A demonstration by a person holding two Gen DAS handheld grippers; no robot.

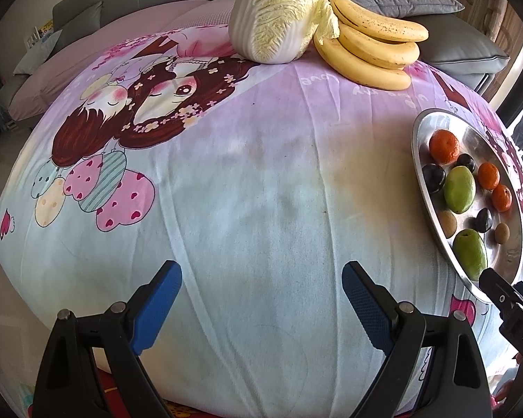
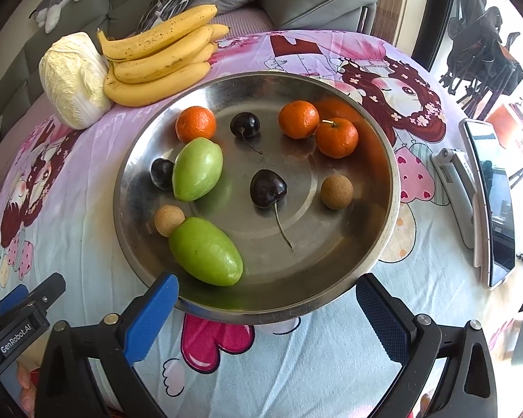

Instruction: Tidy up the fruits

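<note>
metal tray (image 2: 383,146) of fruit | just ahead of right hand-held gripper (image 2: 266,317) | spread wide

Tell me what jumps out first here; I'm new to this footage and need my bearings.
A steel tray of small fruit sits mid-table: three tangerines, two green fruits and dark cherries. Behind it, a bunch of bananas lies against a napa cabbage. Both the left gripper and right gripper are open and hold nothing.

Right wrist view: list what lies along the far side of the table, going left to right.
Napa cabbage → bunch of bananas → steel dish's far rim → cartoon girl printed on the tablecloth → phone on its stand at the right edge.
</note>
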